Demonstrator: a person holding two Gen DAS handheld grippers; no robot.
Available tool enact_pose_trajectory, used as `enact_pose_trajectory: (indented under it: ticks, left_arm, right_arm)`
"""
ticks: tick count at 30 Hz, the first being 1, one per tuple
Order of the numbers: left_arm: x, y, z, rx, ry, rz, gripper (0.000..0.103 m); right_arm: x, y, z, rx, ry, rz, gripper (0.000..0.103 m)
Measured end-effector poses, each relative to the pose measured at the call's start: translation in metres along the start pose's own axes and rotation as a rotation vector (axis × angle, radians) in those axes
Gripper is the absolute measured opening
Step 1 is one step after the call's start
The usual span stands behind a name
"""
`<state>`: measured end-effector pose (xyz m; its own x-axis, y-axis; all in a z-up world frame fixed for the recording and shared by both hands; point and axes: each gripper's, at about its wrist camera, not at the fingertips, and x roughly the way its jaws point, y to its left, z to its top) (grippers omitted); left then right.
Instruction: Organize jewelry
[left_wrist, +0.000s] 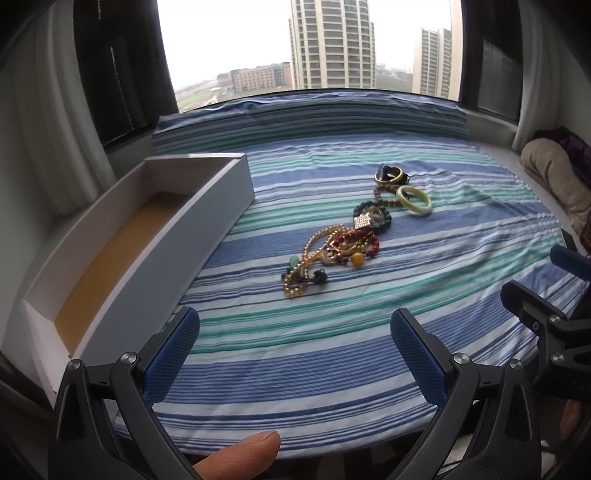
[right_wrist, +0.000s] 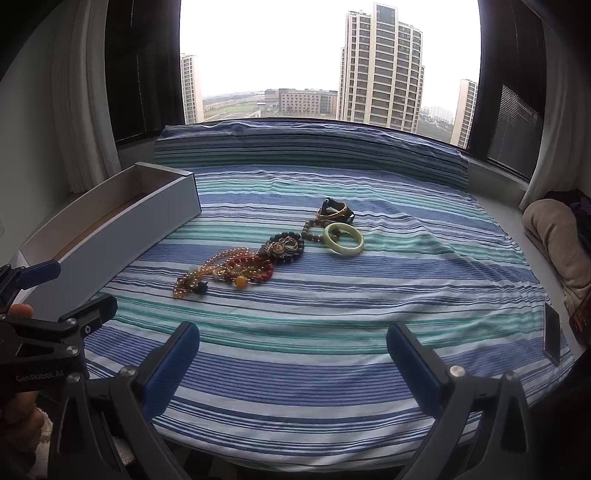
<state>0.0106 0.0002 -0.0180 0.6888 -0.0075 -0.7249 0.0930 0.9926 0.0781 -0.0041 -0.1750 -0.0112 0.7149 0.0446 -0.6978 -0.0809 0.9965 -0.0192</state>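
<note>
A pile of jewelry (left_wrist: 343, 243) lies on the striped cloth: gold and red bead strands, a dark bead bracelet (left_wrist: 373, 218), a pale green bangle (left_wrist: 413, 199) and a gold and black bangle (left_wrist: 391, 174). The pile also shows in the right wrist view (right_wrist: 258, 262), with the green bangle (right_wrist: 343, 239). A long white box (left_wrist: 122, 258) with a tan floor stands open and empty at the left; it also shows in the right wrist view (right_wrist: 110, 229). My left gripper (left_wrist: 295, 325) is open, well short of the pile. My right gripper (right_wrist: 291, 339) is open, also short of it.
The striped cloth (right_wrist: 332, 314) covers a window ledge, with a rolled edge at the back under the window. A beige cushion (right_wrist: 554, 236) lies at the right. A dark phone (right_wrist: 553, 334) lies at the cloth's right edge. Curtains hang at both sides.
</note>
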Motion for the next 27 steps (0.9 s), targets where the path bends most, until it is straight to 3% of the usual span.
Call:
enact_pose_trajectory:
  ticks: [14,27]
  left_arm:
    - [0.006,0.001,-0.003,-0.004,0.021,0.018,0.103]
    - [-0.004,0.011,-0.006,0.012,-0.015,0.032,0.103]
  right_arm:
    - [0.002,-0.004,-0.004,-0.005,0.017,0.005,0.103]
    - [-0.011,-0.015,-0.001,-0.016,-0.046,0.017,0.103]
